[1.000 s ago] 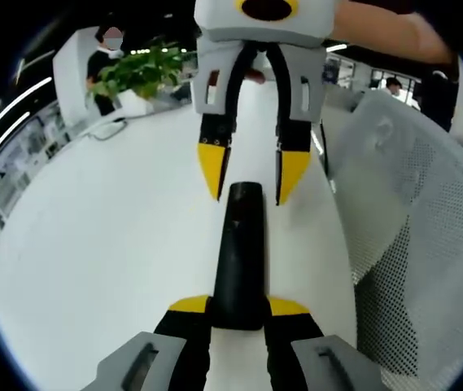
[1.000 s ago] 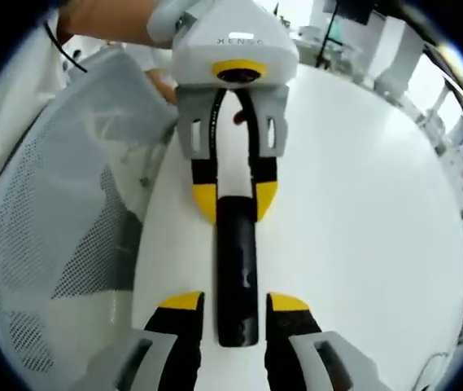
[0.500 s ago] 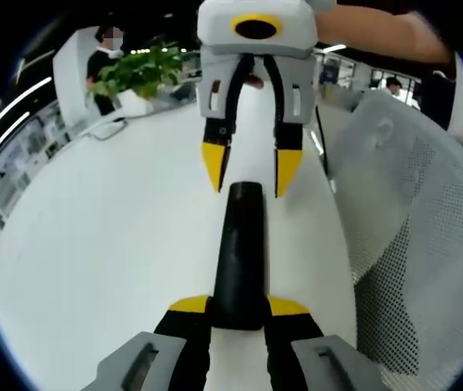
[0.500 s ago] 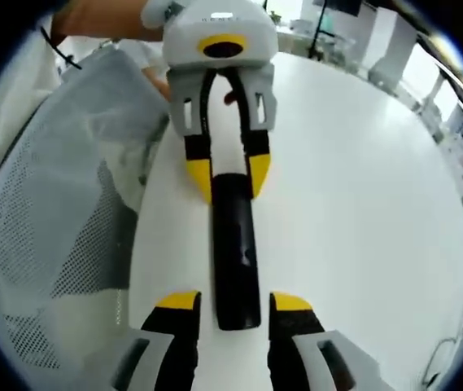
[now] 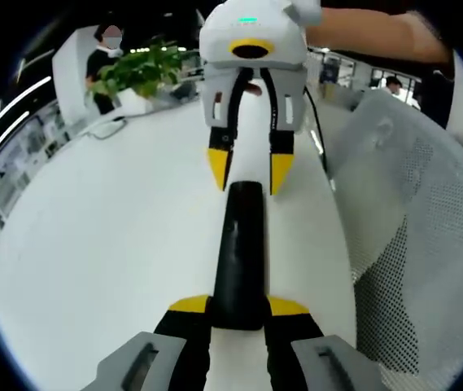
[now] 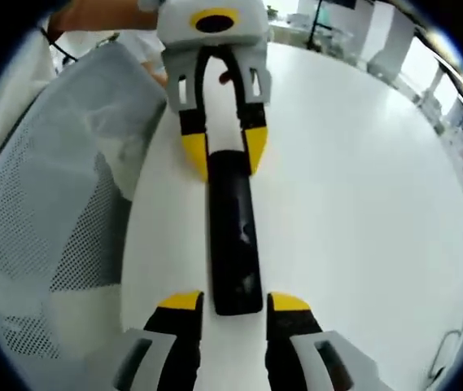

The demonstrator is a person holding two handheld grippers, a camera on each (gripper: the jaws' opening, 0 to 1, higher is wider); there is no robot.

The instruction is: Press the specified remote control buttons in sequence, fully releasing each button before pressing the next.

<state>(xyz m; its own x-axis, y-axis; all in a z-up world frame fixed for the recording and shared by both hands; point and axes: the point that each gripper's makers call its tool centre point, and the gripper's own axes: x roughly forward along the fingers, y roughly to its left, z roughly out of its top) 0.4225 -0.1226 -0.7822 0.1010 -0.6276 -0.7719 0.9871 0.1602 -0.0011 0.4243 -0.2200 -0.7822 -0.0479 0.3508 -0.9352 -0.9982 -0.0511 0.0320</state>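
Two grippers face each other along a black remote control lying on a white table.

In the left gripper view, the left gripper point(image 5: 239, 306) at bottom centre has its yellow-tipped jaws closed on the near end of the remote control point(image 5: 239, 252), which runs up the middle of the frame; just past its far end the right gripper point(image 5: 247, 169) points down from the top, jaws parted on either side of the tip, contact hard to judge. The white table point(image 5: 101, 244) spreads left, a mesh chair point(image 5: 418, 244) sits at right, and a potted plant point(image 5: 141, 72) stands at upper left. In the right gripper view, the right gripper point(image 6: 233, 303) at the bottom stands open astride the remote control point(image 6: 233, 232), while the left gripper point(image 6: 217, 155) clamps its far end near the top.
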